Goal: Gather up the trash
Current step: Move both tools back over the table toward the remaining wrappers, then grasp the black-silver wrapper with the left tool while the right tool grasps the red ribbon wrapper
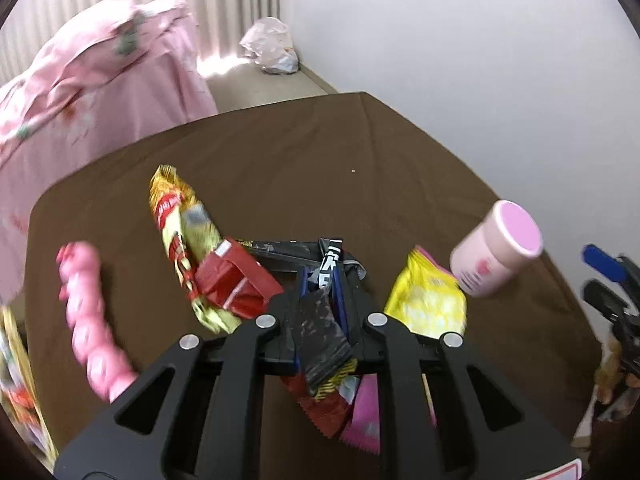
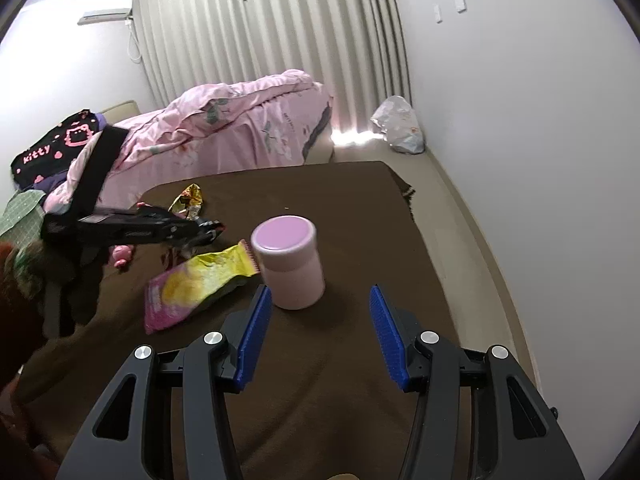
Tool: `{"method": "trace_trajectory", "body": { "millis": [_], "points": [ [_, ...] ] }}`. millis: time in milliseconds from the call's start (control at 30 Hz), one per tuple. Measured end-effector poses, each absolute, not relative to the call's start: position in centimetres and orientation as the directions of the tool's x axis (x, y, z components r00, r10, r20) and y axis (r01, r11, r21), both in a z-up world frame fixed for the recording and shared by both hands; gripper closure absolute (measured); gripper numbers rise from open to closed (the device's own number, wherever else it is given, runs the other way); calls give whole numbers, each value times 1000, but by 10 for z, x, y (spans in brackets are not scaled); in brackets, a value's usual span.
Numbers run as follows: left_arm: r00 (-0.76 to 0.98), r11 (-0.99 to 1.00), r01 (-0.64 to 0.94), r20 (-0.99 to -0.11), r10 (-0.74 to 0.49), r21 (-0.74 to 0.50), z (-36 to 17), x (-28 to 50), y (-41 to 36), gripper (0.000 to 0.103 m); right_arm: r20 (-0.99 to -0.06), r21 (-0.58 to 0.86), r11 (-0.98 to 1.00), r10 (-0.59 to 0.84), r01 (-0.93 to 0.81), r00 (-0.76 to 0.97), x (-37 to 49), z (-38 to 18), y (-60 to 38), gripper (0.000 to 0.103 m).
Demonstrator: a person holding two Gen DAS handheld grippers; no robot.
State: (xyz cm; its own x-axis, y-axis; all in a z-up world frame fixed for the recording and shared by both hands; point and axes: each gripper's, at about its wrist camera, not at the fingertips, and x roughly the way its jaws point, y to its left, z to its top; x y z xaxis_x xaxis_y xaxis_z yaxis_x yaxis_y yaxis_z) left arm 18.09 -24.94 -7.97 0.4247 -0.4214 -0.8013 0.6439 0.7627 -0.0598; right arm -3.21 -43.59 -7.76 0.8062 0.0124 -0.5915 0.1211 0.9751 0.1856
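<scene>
On the table (image 2: 320,380) the cup (image 2: 289,262) stands upright near the middle, and the snack bag (image 2: 192,288) lies flat just to its left, touching or nearly so. Farther left a heap of wrappers (image 1: 216,264) sits by the long packet (image 1: 90,320), which lies at the table's left side. Behind the table, the bed with its quilt (image 2: 224,128) is back left, and the plastic bag (image 2: 400,124) sits on the floor in the far corner by the curtain (image 2: 272,32).

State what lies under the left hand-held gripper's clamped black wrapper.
Under the black wrapper held by the left hand-held gripper lie a red wrapper and a pink wrapper. The gripper body hides their upper parts.
</scene>
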Motion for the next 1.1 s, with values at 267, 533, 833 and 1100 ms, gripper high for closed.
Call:
{"method": "trace_trajectory", "body": {
  "millis": [267, 533, 833, 1100],
  "points": [
    [472, 836, 514, -750, -464, -193, -68, 139, -176, 91, -620, 152, 987, 142, -59, 771, -12, -76, -374, 55],
    [510, 878, 396, -730, -455, -270, -53, 129, -126, 65, -750, 110, 980, 190, -164, 634, 32, -114, -322, 55],
    [572, 918, 363, -739, -355, -161, -38, 143, -134, 58, -797, 67, 994, 107, -89, 594, 42, -118, -329, 55],
    [611, 967, 254, -773, -169, -11, -27, 169, -134, 58, -815, 96, 993, 119, -71, 568, 44, -121, -326, 51]
  ]
}}
